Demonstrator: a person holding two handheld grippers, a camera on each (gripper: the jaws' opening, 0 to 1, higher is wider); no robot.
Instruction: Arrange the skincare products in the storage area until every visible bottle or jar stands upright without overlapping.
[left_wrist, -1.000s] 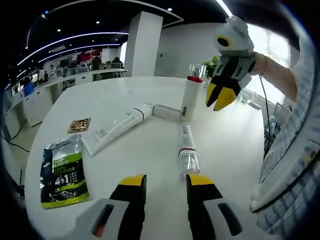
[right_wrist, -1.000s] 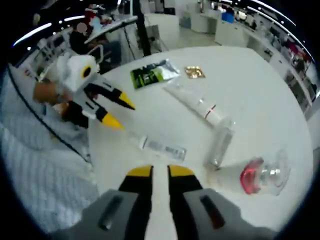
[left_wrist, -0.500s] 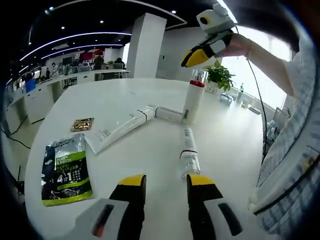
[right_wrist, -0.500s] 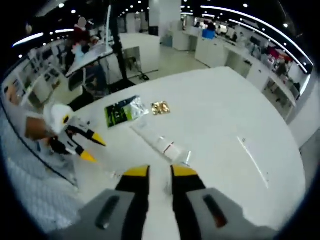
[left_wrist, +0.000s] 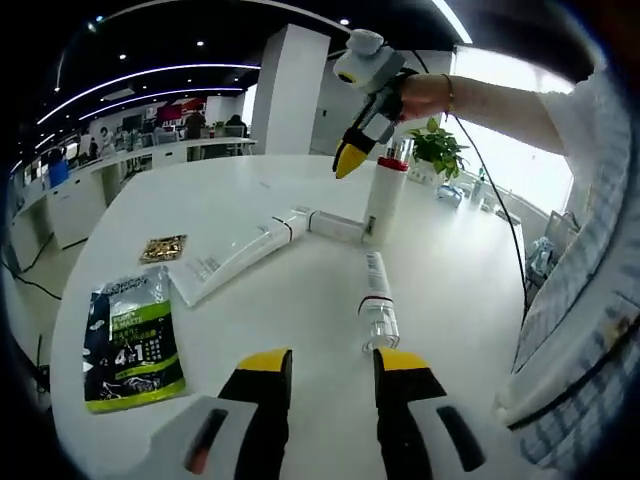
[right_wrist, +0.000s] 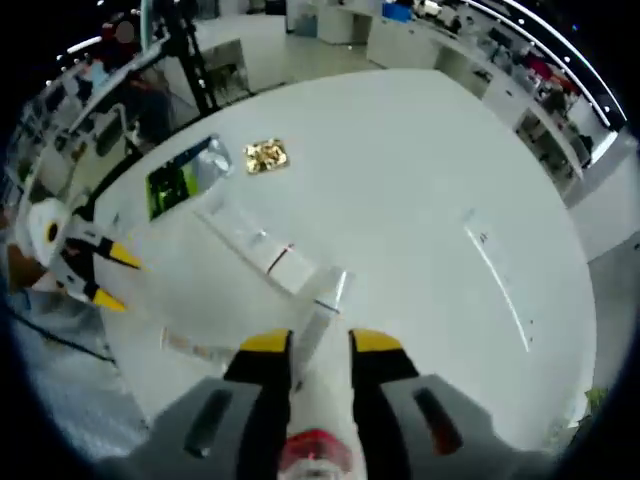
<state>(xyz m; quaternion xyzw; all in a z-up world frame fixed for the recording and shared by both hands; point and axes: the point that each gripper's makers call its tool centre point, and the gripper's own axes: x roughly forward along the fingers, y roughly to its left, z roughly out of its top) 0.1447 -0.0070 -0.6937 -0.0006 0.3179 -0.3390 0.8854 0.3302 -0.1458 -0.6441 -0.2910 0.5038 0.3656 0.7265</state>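
An upright white bottle with a red band and clear cap stands at mid-table; its red top shows just below my right gripper's jaws. A second bottle lies flat with its clear cap toward me, also seen as the lying bottle. A long white tube and a short tube lie flat, the long tube clear of both grippers. My right gripper hovers by the upright bottle's cap, holding nothing; its jaws stand slightly apart. My left gripper is open above the near table, seen also as the left gripper.
A green sachet and a small gold sachet lie on the left of the white table; they are also the green sachet and the gold sachet. A potted plant stands at the far edge. Desks and people are beyond.
My right gripper has swung from above the upright bottle's cap down to its left side. The right view now looks steeply down over the table. Bottles, tubes and left gripper have not moved.
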